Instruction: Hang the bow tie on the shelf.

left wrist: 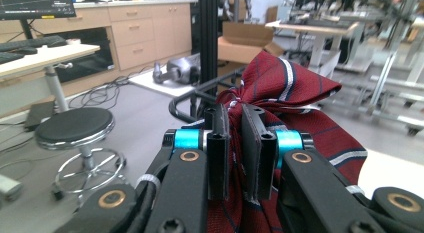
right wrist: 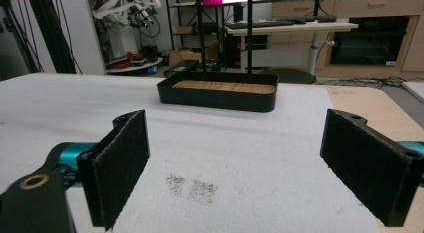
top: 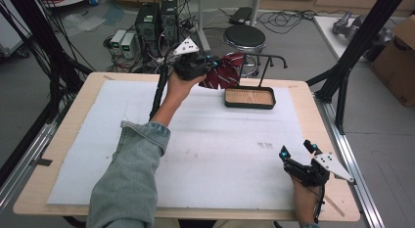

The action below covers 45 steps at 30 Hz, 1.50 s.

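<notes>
One dark red striped tie (top: pixel 224 74) is held up off the table (top: pixel 303 98) near its far edge, bunched rather than stretched out, so its long axis cannot be told; the cloth spreads from the left gripper (top: pixel 209 65) toward the rack. That gripper's fingers (left wrist: pixel 218 150) are pressed together on the tie. The single black tray (top: pixel 248 105) with a wooden floor and one upright black rack (top: pixel 266 61) stands just right of the tie. The right gripper (top: pixel 296 150) rests low at the table's near right corner, fingers (right wrist: pixel 120 165) spread wide apart with nothing between them. One white mat (top: pixel 210 149) covers the table.
</notes>
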Each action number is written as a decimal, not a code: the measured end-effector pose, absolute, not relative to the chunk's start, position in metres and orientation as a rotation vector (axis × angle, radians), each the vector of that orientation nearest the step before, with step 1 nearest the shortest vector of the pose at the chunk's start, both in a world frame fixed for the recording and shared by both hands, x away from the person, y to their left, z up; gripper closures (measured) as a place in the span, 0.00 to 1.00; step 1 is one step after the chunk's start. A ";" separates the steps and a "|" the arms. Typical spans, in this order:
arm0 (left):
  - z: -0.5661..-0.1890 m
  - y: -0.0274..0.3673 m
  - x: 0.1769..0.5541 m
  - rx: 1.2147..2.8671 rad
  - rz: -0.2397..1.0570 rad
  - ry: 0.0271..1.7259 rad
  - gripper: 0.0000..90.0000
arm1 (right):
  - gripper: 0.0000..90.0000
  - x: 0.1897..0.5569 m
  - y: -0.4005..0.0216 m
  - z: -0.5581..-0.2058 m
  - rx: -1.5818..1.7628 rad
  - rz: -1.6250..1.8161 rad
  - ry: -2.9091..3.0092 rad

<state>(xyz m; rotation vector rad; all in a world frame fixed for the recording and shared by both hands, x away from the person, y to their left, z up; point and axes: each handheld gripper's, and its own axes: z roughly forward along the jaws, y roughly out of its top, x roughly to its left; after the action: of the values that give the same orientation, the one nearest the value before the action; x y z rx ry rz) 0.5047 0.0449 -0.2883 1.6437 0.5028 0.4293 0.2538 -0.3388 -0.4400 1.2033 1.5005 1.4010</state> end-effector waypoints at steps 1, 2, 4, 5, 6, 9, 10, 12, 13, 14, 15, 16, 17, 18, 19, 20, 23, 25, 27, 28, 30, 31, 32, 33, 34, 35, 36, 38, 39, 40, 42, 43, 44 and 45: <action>-0.288 0.045 0.507 1.641 0.424 0.505 0.91 | 0.13 0.254 -0.339 -0.440 1.203 1.402 1.502; -0.288 0.044 0.509 1.626 0.412 0.501 0.91 | 0.13 0.254 -0.339 -0.440 1.203 1.405 1.501; -0.286 0.043 0.512 1.608 0.399 0.508 0.91 | 0.13 0.254 -0.338 -0.440 1.204 1.402 1.505; -0.285 0.043 0.514 1.609 0.400 0.513 0.91 | 0.12 0.254 -0.338 -0.440 1.203 1.398 1.509; -0.285 0.042 0.515 1.609 0.408 0.519 0.91 | 0.13 0.254 -0.338 -0.440 1.201 1.399 1.509; -0.284 0.042 0.521 1.585 0.401 0.541 0.91 | 0.13 0.255 -0.339 -0.440 1.197 1.400 1.509; -0.284 0.042 0.523 1.576 0.399 0.545 0.91 | 0.12 0.254 -0.339 -0.440 1.200 1.400 1.509; -0.283 0.043 0.526 1.559 0.396 0.556 0.91 | 0.13 0.254 -0.339 -0.440 1.197 1.400 1.509; -0.283 0.043 0.527 1.554 0.403 0.562 0.91 | 0.12 0.254 -0.338 -0.440 1.199 1.402 1.509; -0.284 0.043 0.529 1.551 0.408 0.568 0.91 | 0.13 0.254 -0.338 -0.440 1.201 1.402 1.510; -0.284 0.044 0.531 1.552 0.406 0.575 0.91 | 0.13 0.255 -0.339 -0.440 1.197 1.402 1.510; -0.285 0.044 0.533 1.558 0.410 0.587 0.91 | 0.13 0.255 -0.339 -0.440 1.196 1.402 1.510; -0.286 0.045 0.534 1.560 0.415 0.597 0.91 | 0.13 0.255 -0.339 -0.440 1.194 1.403 1.511; -0.287 0.045 0.536 1.561 0.417 0.604 0.91 | 0.12 0.255 -0.339 -0.440 1.197 1.405 1.512; -0.289 0.045 0.538 1.563 0.423 0.615 0.91 | 0.12 0.255 -0.339 -0.440 1.197 1.405 1.512; -0.290 0.045 0.539 1.562 0.426 0.627 0.91 | 0.13 0.255 -0.339 -0.440 1.197 1.405 1.512; -0.295 0.044 0.543 1.589 0.446 0.651 0.91 | 0.13 0.255 -0.338 -0.440 1.200 1.408 1.514; -0.301 0.044 0.546 1.616 0.458 0.672 0.91 | 0.13 0.255 -0.338 -0.440 1.201 1.408 1.514; -0.305 0.042 0.548 1.635 0.462 0.688 0.90 | 0.13 0.255 -0.338 -0.440 1.200 1.408 1.515; -0.308 0.041 0.549 1.646 0.465 0.693 0.91 | 0.12 0.255 -0.338 -0.440 1.200 1.409 1.515; -0.313 0.037 0.550 1.687 0.481 0.698 0.91 | 0.12 0.255 -0.338 -0.440 1.200 1.408 1.516; -0.315 0.035 0.550 1.694 0.485 0.696 0.90 | 0.12 0.255 -0.338 -0.440 1.200 1.408 1.517; -0.318 0.033 0.551 1.702 0.483 0.694 0.90 | 0.13 0.255 -0.338 -0.440 1.196 1.408 1.517; -0.320 0.031 0.551 1.712 0.484 0.695 0.90 | 0.13 0.255 -0.338 -0.440 1.196 1.407 1.518; -0.322 0.029 0.551 1.719 0.487 0.693 0.90 | 0.13 0.255 -0.338 -0.440 1.196 1.407 1.518; -0.325 0.027 0.552 1.726 0.488 0.693 0.90 | 0.13 0.255 -0.338 -0.440 1.195 1.406 1.520; -0.328 0.025 0.552 1.730 0.490 0.696 0.90 | 0.13 0.255 -0.338 -0.440 1.197 1.407 1.520; -0.334 0.022 0.553 1.734 0.484 0.699 0.90 | 0.13 0.255 -0.338 -0.440 1.197 1.406 1.521; -0.337 0.021 0.554 1.737 0.480 0.701 0.90 | 0.12 0.255 -0.338 -0.440 1.198 1.406 1.522; -0.340 0.020 0.554 1.738 0.480 0.700 0.90 | 0.13 0.255 -0.338 -0.440 1.197 1.405 1.522; -0.346 0.016 0.555 1.750 0.478 0.705 0.90 | 0.13 0.255 -0.338 -0.440 1.197 1.408 1.524; -0.348 0.015 0.555 1.756 0.485 0.705 0.90 | 0.12 0.256 -0.338 -0.440 1.196 1.408 1.523; -0.351 0.014 0.555 1.761 0.488 0.706 0.90 | 0.12 0.255 -0.338 -0.440 1.198 1.408 1.523; -0.355 0.012 0.556 1.764 0.482 0.707 0.90 | 0.13 0.255 -0.338 -0.440 1.197 1.408 1.524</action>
<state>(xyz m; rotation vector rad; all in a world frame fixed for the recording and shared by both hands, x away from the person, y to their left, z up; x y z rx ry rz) 0.5558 0.0123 -0.3546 1.7642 0.7069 0.4821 0.2554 -0.3383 -0.4403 1.1973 1.5236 1.4081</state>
